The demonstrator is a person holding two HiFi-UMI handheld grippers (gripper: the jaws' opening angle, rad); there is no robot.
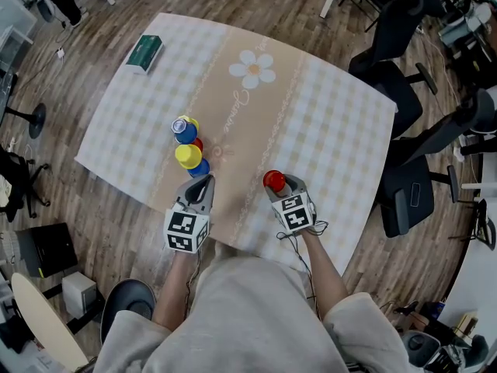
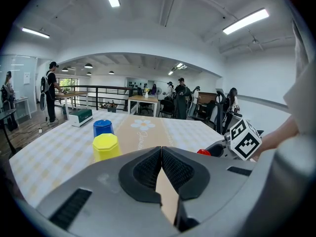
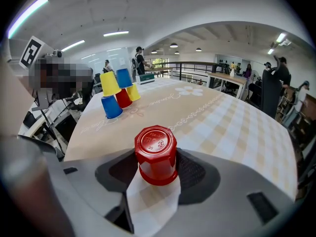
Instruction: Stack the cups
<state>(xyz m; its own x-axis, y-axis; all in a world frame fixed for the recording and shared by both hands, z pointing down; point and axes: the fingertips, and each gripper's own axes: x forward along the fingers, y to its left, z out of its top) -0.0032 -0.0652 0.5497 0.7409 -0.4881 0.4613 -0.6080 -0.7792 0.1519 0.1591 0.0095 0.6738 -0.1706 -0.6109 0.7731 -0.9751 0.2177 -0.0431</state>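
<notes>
Head view: above the near edge of the table (image 1: 326,99), facing steeply down; whole top visible. Left gripper view: low at the near edge, facing across. Right gripper view: likewise, close behind the red cup (image 3: 156,154). All three share the cup cluster (image 1: 189,148).

- Table under a pale checked cloth (image 1: 334,115); beige centre band carries a white daisy print (image 1: 253,70).
- Green-and-white rectangular box (image 1: 144,54) lies flat near the table's far left corner.
- Black swivel office chairs (image 1: 392,68) stand beside the table's right edge.
- Brown wood-plank floor (image 1: 101,208) all round.
- Standing people (image 2: 180,97) among desks, far background.
</notes>
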